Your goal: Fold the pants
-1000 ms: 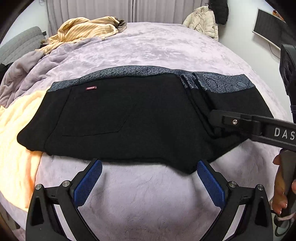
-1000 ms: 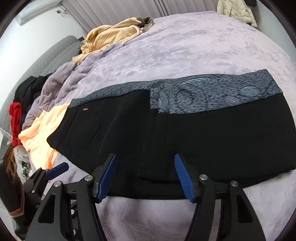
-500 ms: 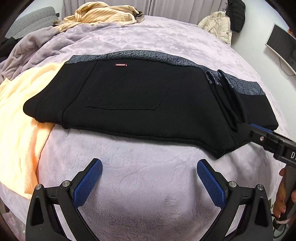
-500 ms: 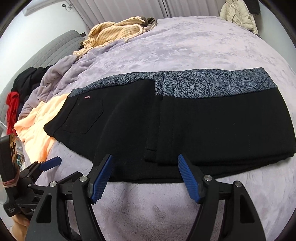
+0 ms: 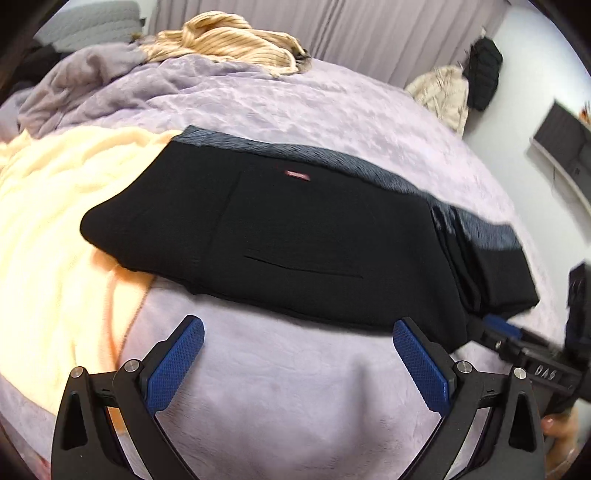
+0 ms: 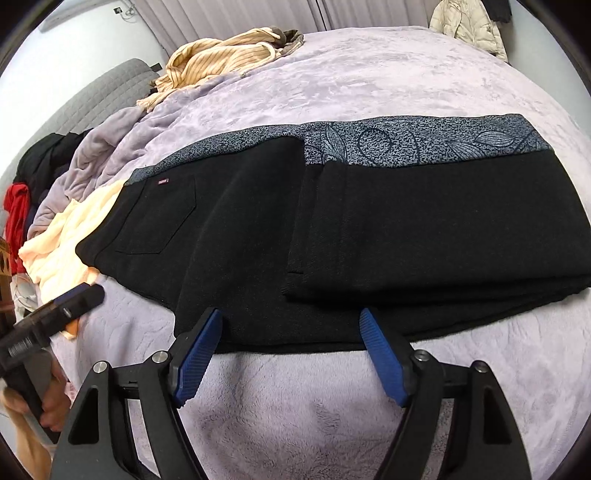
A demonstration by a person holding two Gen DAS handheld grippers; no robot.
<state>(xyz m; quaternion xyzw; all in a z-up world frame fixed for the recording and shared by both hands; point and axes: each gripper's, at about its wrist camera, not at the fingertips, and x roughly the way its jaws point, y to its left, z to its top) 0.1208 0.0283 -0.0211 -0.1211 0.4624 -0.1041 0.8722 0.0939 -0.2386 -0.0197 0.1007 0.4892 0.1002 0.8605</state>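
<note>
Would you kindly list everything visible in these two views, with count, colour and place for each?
Black pants with grey patterned waistband: one, partly folded, mid-bed.
Lilac plush bedspread: one, covering the bed.
Peach fleece blanket: one, left, under the pants' end.
Tan striped garment: one, far edge of the bed.
Cream puffer jacket: one, far right, by the curtain.
Red cloth: one, far left.
Grey curtains: behind the bed.
Left gripper: black, blue pads, open over the bedspread.
Right gripper: same, jaws opening at the pants' near edge, nothing between.
</note>
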